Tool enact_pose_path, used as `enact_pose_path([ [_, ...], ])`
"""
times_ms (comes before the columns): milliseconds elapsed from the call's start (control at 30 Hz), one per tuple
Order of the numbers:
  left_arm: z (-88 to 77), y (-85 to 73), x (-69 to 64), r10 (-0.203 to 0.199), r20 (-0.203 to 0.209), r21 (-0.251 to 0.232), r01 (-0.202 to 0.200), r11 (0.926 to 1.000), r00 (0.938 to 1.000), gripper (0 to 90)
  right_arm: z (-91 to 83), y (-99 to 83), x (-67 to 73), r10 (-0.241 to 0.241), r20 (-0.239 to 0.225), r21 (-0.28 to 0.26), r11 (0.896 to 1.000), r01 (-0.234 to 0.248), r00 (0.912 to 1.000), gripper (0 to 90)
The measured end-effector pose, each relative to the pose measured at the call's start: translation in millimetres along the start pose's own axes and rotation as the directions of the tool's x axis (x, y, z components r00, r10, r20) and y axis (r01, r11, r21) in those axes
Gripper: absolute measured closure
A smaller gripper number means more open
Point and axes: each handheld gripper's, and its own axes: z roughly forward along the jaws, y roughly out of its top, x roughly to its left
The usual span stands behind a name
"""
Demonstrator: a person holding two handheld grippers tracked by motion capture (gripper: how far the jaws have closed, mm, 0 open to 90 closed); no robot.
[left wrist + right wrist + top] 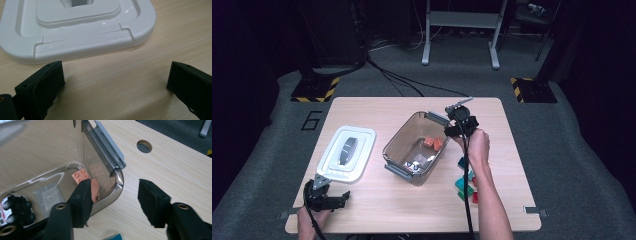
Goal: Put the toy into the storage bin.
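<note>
Tabletop [377,107]: light wood, rectangular, with a round hole [144,146] near the far edge.

Container [398,145]: clear grey plastic box with latch handles, near the middle of the tabletop, set at an angle. Inside it: orange bricks [433,142] at the far right end, a small toy car [416,163] toward the near end, and a clear flat piece [48,196] on the floor of the box.

Lid [347,152]: white, rounded corners, dark handle in its centre, lying flat toward the left edge, apart from the container.

Loose bricks [465,184]: teal, green and red, grouped near the right edge beside the person's right forearm.

Left tongs [329,199]: at the near left corner, jaws wide apart and holding nothing, resting low over bare wood just short of the lid's near edge.

Right tongs [455,131]: at the container's far right corner, jaws apart and straddling the wall; one jaw sits inside the box beside an orange brick [80,175], the other outside over the tabletop. Whether the inner jaw touches the brick cannot be told.
</note>
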Motion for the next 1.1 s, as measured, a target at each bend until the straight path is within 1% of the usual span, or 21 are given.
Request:
enact_pose_path([
  [167,-0.1,0.0,0.1,0.002,0.000,0.001,-0.002,1.0000,1.0000,0.9,-17.4,-17.3,-11.4,0.052,-0.014,-0.028,0.998,-0.053,0.9985,31.7],
  [200,-0.1,0.0,0.1,0.002,0.000,0.001,-0.002,1.0000,1.0000,0.9,-20.5,-22.1,-13.8,0.063,-0.012,-0.032,0.997,-0.064,0.9979,30.6],
  [233,-0.1,0.0,0.1,0.003,0.000,0.001,-0.003,1.0000,1.0000,0.9,-22.9,-27.0,-16.1,0.066,-0.001,-0.034,0.997,-0.066,0.9978,28.3],
  [300,-0.1,0.0,0.1,0.003,0.000,0.002,-0.003,1.0000,1.0000,0.9,-27.4,-39.5,-22.0,0.081,-0.001,-0.037,0.996,-0.080,0.9968,26.4],
  [367,-0.1,0.0,0.0,0.002,0.000,0.001,-0.002,1.0000,1.0000,0.9,-29.2,-49.8,-26.1,0.094,0.008,-0.031,0.995,-0.094,0.9955,23.4],
  [467,-0.1,0.0,0.1,0.002,0.000,0.001,-0.002,1.0000,1.0000,0.9,-29.2,-70.2,-34.3,0.116,-0.004,-0.014,0.993,-0.117,0.9932,20.1],
  [633,0.1,0.0,-0.1,0.000,-0.002,-0.001,-0.001,1.0000,1.0000,0.8,-22.6,-100.7,-45.6,0.157,-0.009,0.014,0.988,-0.157,0.9876,15.0],
  [733,0.1,0.0,-0.1,0.001,-0.002,-0.001,-0.001,1.0000,1.0000,0.9,-16.2,-115.4,-52.4,0.175,-0.019,0.027,0.984,-0.175,0.9844,14.2],
  [800,0.1,0.0,-0.2,-0.001,-0.002,-0.001,0.000,1.0000,1.0000,0.8,-10.7,-124.8,-56.6,0.184,-0.012,0.037,0.982,-0.183,0.9829,14.2],
  [867,0.1,0.0,-0.2,0.000,-0.002,-0.001,0.000,1.0000,1.0000,0.9,-2.9,-133.5,-61.5,0.193,-0.020,0.063,0.980,-0.191,0.9811,15.5],
  [933,0.1,0.0,-0.1,0.001,-0.002,-0.001,-0.001,1.0000,1.0000,0.9,6.2,-141.3,-65.1,0.201,-0.006,0.100,0.975,-0.200,0.9795,16.8],
  [967,0.1,0.0,-0.1,0.000,0.000,-0.001,0.000,1.0000,1.0000,0.9,10.8,-145.0,-67.1,0.190,-0.010,0.102,0.977,-0.188,0.9817,18.5],
  [1000,0.1,0.0,-0.1,0.001,-0.002,-0.001,-0.001,1.0000,1.0000,0.8,14.4,-147.7,-67.1,0.204,-0.010,0.121,0.972,-0.201,0.9789,18.8],
  [1033,0.1,0.0,-0.1,0.000,-0.002,-0.001,0.000,1.0000,1.0000,0.9,20.0,-150.9,-69.3,0.189,-0.002,0.131,0.974,-0.187,0.9820,20.2],
  [1100,0.1,0.0,-0.1,0.000,-0.002,-0.001,0.000,1.0000,1.0000,0.8,25.8,-154.6,-71.0,0.184,-0.010,0.133,0.974,-0.181,0.9830,25.0],
])
